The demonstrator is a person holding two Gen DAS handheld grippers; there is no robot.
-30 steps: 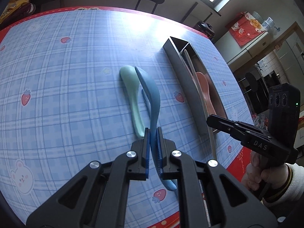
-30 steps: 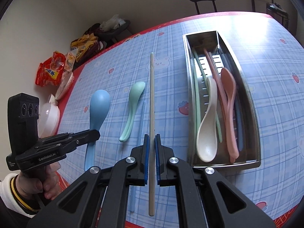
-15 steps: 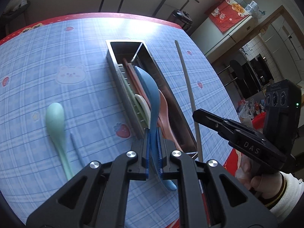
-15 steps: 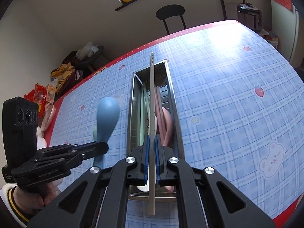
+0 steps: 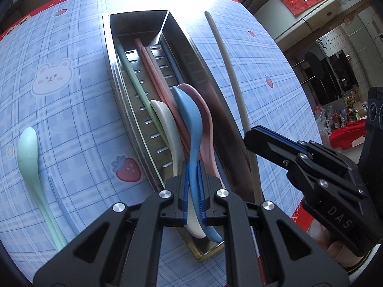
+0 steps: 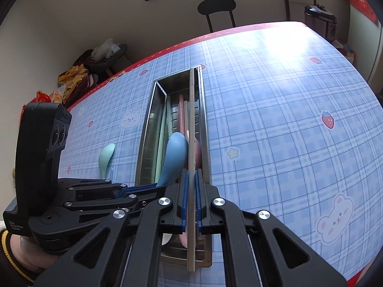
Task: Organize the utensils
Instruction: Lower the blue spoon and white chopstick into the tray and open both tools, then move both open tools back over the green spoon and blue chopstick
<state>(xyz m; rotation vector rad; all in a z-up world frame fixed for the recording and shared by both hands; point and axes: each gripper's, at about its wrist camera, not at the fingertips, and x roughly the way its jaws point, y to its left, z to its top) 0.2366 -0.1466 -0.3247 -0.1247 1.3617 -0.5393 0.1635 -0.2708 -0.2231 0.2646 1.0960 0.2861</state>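
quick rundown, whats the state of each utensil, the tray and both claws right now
left claw: shut on the blue spoon
blue spoon: held over the tray
right claw: shut on the beige chopstick
beige chopstick: held over the tray
metal tray: on the table, holds spoons and chopsticks
green spoon: lying on the table
thin blue stick: lying beside the green spoon

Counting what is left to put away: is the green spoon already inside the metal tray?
No, the green spoon lies on the tablecloth, left of the metal tray, beside a thin blue stick.
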